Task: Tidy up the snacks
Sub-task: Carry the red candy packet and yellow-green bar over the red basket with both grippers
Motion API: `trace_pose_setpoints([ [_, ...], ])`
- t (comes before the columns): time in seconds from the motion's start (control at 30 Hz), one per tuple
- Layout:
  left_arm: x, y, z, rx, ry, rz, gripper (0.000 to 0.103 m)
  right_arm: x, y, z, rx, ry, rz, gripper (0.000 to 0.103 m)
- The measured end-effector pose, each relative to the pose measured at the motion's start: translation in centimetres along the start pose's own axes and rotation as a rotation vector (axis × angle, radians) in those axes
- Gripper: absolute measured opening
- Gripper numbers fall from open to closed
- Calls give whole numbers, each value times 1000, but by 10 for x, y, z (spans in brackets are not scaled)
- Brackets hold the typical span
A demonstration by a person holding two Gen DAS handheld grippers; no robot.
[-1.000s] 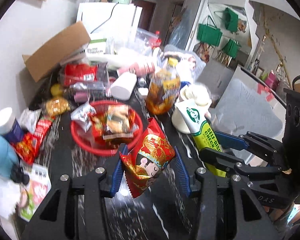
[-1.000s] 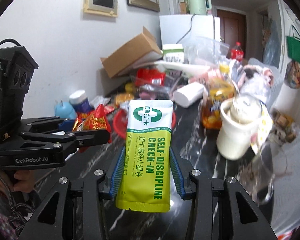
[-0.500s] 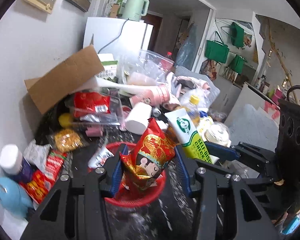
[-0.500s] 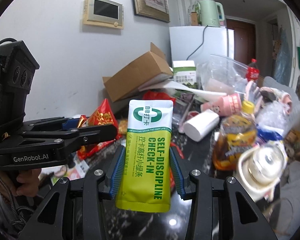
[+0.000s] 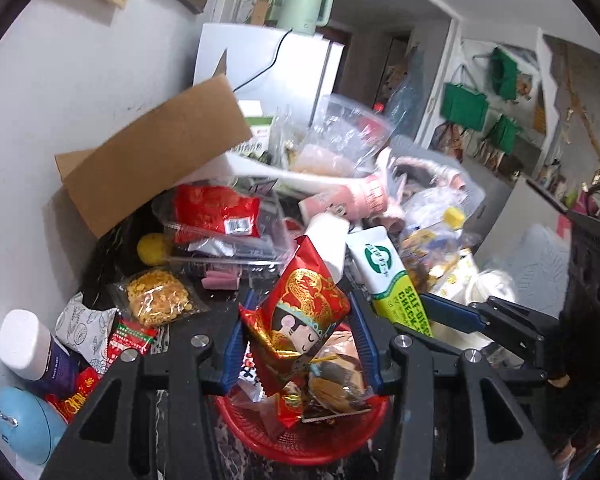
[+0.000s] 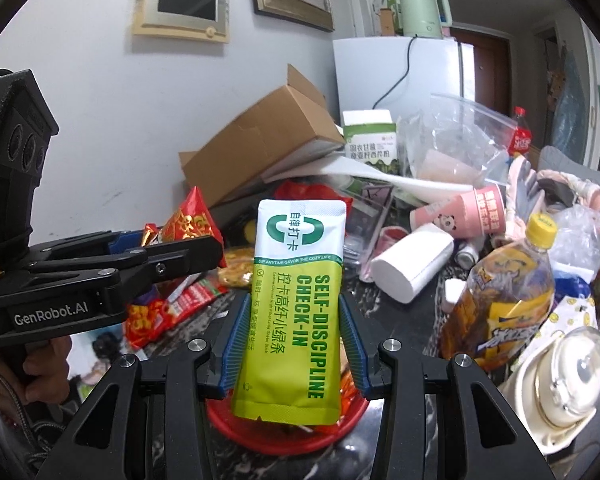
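Here the left hand-held gripper (image 5: pixel 300 344) is clenched on a red snack packet (image 5: pixel 302 312), its blue pads pressing the packet's two sides so that it stands upright with its lower end hanging just over the red basket (image 5: pixel 312 446) at 6 o'clock in the left wrist view. That hold looks chosen to carry the packet by its body and let it drop straight in once the pads part. The right hand-held gripper (image 6: pixel 290 348) likewise grasps a green-and-white sachet (image 6: pixel 296 312) printed SELF-DISCIPLINE CHECK-IN, held upright by its lower half, with the basket rim showing beneath it at 6 o'clock in the right wrist view. Both packets, then, are in the air above the same basket, side by side, which suggests the basket is the collecting place for snacks. Wrapped snacks (image 5: pixel 332 384) already lie inside it. Outward on the dark table (image 6: pixel 180 344), loose items remain: a clear bag of yellow crumbly snack (image 5: pixel 156 298) at 9 o'clock in the left view, a drink bottle (image 6: pixel 508 288) at 3 o'clock in the right view, and an open cardboard box (image 6: pixel 260 144) at 12 o'clock against the wall.
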State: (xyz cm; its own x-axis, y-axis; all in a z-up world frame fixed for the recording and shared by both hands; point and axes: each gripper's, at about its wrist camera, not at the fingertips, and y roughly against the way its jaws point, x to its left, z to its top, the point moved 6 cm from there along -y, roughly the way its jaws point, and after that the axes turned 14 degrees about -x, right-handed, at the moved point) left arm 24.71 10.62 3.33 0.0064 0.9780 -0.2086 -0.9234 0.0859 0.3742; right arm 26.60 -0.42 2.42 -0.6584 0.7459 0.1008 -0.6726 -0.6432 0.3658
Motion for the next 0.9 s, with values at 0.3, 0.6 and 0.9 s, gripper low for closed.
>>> trace_pose_setpoints([
  [0.3,8,-44,-27,106,-46,48,46,-17,-30,-30,88,-46,-16,43],
  [0.6,8,-72,-53,193,-75,47,46,-29,-53,-57,177,-66,-37,43],
  [0.9,10,-90,-74,273,-109,68,46,-27,-61,-71,242,-16,-62,45],
])
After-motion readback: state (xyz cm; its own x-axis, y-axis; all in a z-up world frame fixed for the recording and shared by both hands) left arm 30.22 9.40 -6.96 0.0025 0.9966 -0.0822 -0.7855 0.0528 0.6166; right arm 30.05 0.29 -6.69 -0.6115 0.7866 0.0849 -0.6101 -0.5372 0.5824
